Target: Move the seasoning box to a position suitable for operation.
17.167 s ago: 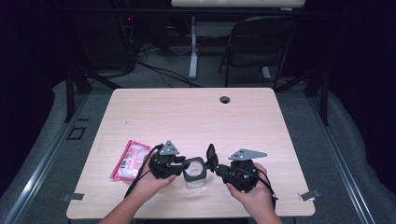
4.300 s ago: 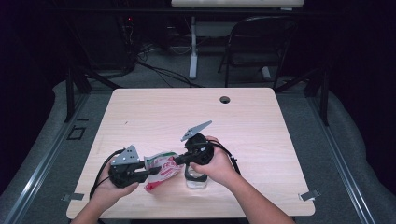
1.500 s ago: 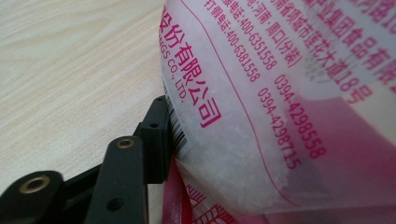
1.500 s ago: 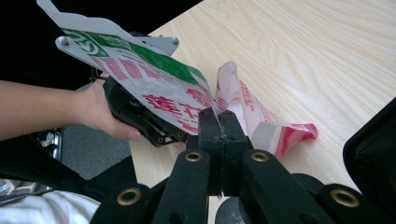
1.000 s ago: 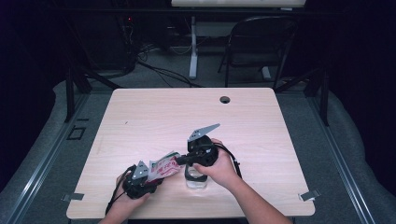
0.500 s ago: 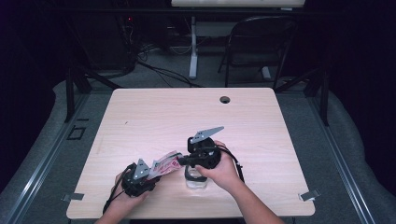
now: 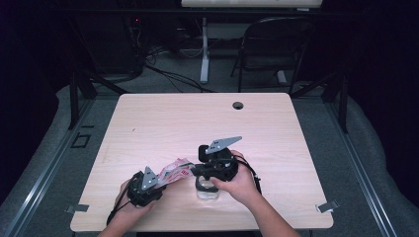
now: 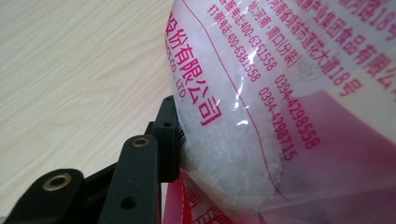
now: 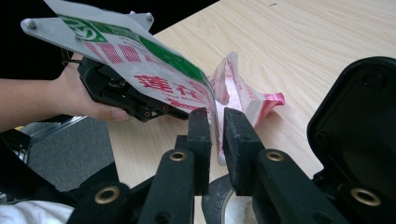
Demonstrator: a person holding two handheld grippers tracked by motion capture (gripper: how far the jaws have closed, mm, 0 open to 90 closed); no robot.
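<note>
A pink and white printed bag (image 7: 173,172) of white granules hangs over the table's near edge. My left gripper (image 7: 159,179) is shut on its lower end, one finger (image 8: 166,140) pressing the full part of the bag (image 8: 261,116). My right gripper (image 9: 217,123) has just been opening its jaws. They stand slightly apart with the bag's (image 9: 154,65) thin top edge between them. In the high view the right gripper (image 7: 191,170) is held over a clear jar (image 7: 207,191), whose rim (image 9: 229,203) lies just below the jaws.
The pale wooden table (image 7: 197,123) has a round cable hole (image 7: 238,105) near its far edge. A folding chair (image 7: 276,44) and cables stand on the floor beyond. The person's other hand and the left gripper (image 9: 121,93) are close on the left in the right gripper view.
Long before, the bag lay flat at the table's left and both grippers were at the jar; now it is held up between them. Over the last second both hands stay put.
</note>
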